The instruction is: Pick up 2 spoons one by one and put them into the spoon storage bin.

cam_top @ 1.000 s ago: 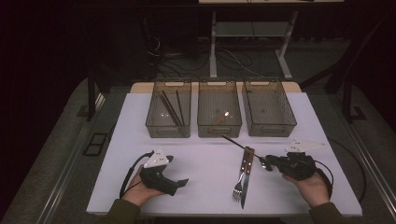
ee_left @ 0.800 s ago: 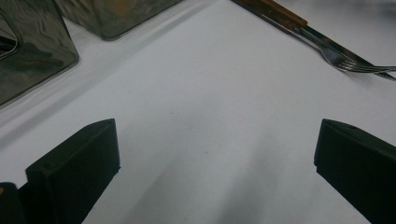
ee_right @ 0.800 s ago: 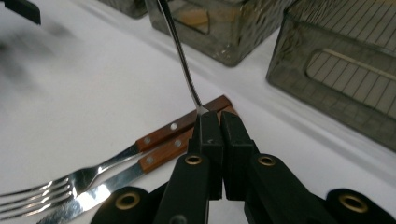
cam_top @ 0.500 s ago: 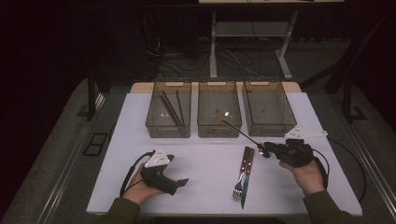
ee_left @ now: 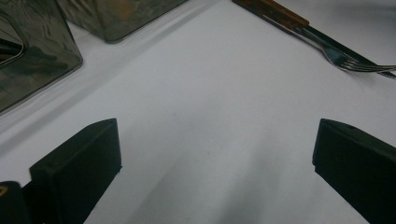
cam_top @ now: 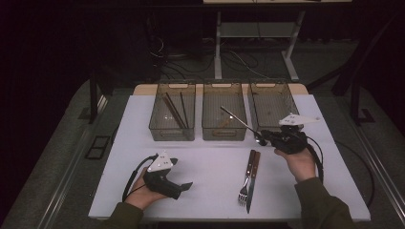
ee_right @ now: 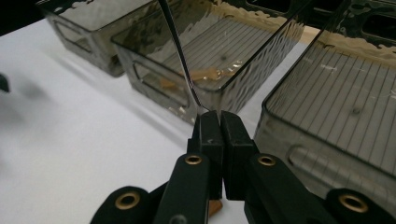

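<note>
The right gripper (cam_top: 260,137) pinches a thin metal utensil (cam_top: 236,119) over the middle bin (cam_top: 223,131), while fork (cam_top: 246,175) and knife (cam_top: 253,177) wait at six o'clock of it. In the left gripper view, the left gripper (ee_left: 212,154) rests wide and empty. In the right gripper view, the utensil's top end is cut off at twelve o'clock, so its kind stays unclear.
</note>
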The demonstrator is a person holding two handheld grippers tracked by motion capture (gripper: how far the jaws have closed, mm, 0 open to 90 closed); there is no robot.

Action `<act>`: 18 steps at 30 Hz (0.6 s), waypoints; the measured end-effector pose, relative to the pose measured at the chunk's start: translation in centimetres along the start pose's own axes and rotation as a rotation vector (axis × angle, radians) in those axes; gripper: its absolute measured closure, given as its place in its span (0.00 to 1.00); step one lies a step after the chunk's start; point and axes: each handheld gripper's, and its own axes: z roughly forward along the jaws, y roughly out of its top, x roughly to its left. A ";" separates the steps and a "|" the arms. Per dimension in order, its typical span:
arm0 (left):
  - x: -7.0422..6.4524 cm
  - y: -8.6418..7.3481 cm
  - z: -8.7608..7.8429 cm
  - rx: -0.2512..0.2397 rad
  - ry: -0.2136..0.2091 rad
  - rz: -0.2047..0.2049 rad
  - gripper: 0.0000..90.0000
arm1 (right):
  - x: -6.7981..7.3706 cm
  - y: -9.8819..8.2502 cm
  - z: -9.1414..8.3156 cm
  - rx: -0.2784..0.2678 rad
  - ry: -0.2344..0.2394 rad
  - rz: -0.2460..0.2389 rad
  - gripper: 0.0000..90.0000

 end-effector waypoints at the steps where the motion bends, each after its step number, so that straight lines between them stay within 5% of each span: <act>1: 0.0 0.0 0.0 0.001 -0.002 -0.003 0.01 | 0.0 0.4 0.4 -0.004 -0.007 0.007 0.98; 18: -0.1 0.0 0.0 0.009 -0.007 0.005 0.00 | -0.3 5.1 5.4 0.031 -0.077 0.031 0.98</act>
